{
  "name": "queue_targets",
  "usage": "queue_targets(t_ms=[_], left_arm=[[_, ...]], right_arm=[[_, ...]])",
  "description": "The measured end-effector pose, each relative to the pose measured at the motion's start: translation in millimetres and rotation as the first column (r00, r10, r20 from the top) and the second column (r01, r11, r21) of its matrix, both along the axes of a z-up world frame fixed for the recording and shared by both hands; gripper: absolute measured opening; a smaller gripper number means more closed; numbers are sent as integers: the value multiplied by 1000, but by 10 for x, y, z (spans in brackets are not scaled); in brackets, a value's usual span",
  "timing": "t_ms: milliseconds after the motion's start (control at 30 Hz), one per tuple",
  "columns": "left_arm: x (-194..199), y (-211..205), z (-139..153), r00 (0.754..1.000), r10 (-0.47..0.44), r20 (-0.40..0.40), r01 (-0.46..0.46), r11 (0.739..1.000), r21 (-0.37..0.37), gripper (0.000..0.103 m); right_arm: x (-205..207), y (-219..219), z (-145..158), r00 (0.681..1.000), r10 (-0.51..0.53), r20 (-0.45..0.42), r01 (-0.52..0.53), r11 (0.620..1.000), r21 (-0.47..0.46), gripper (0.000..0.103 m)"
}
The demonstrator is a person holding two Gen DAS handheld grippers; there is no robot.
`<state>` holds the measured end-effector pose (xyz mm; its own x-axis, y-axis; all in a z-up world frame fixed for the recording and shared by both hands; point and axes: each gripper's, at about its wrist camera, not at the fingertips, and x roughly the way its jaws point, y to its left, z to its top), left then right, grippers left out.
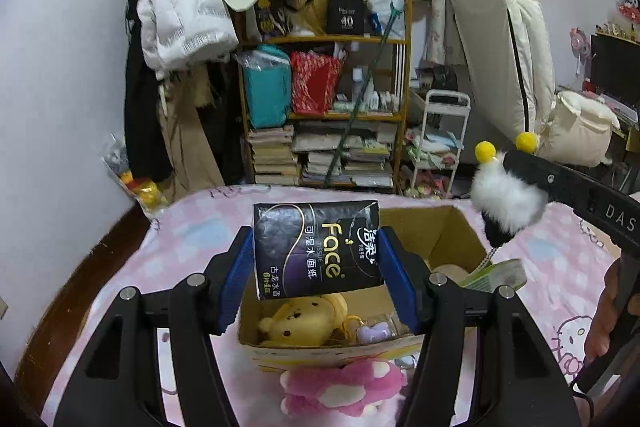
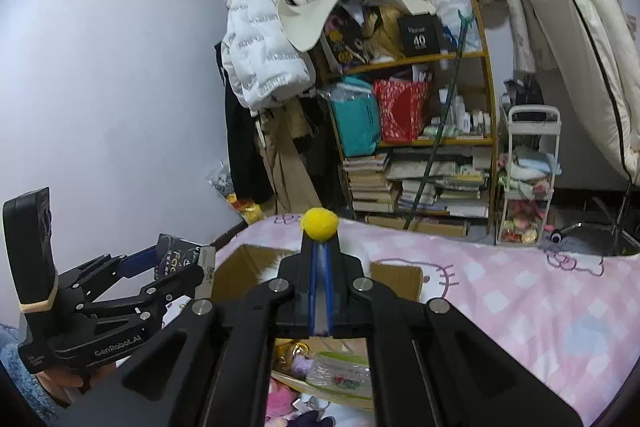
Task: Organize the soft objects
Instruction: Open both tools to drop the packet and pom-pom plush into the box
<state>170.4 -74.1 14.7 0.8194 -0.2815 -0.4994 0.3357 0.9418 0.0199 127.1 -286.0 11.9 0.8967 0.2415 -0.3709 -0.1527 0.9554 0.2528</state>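
My left gripper [image 1: 318,251] is shut on a black tissue pack [image 1: 318,249] and holds it above an open cardboard box [image 1: 436,231] on the pink bed. A yellow bear plush [image 1: 306,319] and a small purple toy [image 1: 374,331] lie in the box. A pink plush [image 1: 344,387] lies in front of the box. My right gripper [image 2: 320,247] is shut on a white fluffy toy with yellow pom-poms [image 1: 504,199], held over the box's right side; one pom-pom [image 2: 320,223] shows above its tips. The left gripper and pack [image 2: 176,259] show at left in the right wrist view.
The pink Hello Kitty bedspread [image 2: 520,291] covers the bed. Beyond it stand a cluttered wooden bookshelf [image 1: 324,107], hanging coats [image 1: 180,11], a small white cart [image 1: 440,143] and a propped mattress [image 1: 500,39]. A packet [image 2: 340,373] lies in the box.
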Motion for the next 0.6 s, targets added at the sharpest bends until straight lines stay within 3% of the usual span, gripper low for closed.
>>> queue_targets(t_ms=[400, 600], left_arm=[[292, -67, -416, 994, 18, -104, -12, 998, 54, 62], [280, 5, -449, 991, 34, -126, -29, 999, 40, 72]], right_arm=[[226, -77, -312, 995, 23, -102, -21, 1000, 21, 7], [216, -79, -337, 992, 27, -126, -24, 999, 27, 8]])
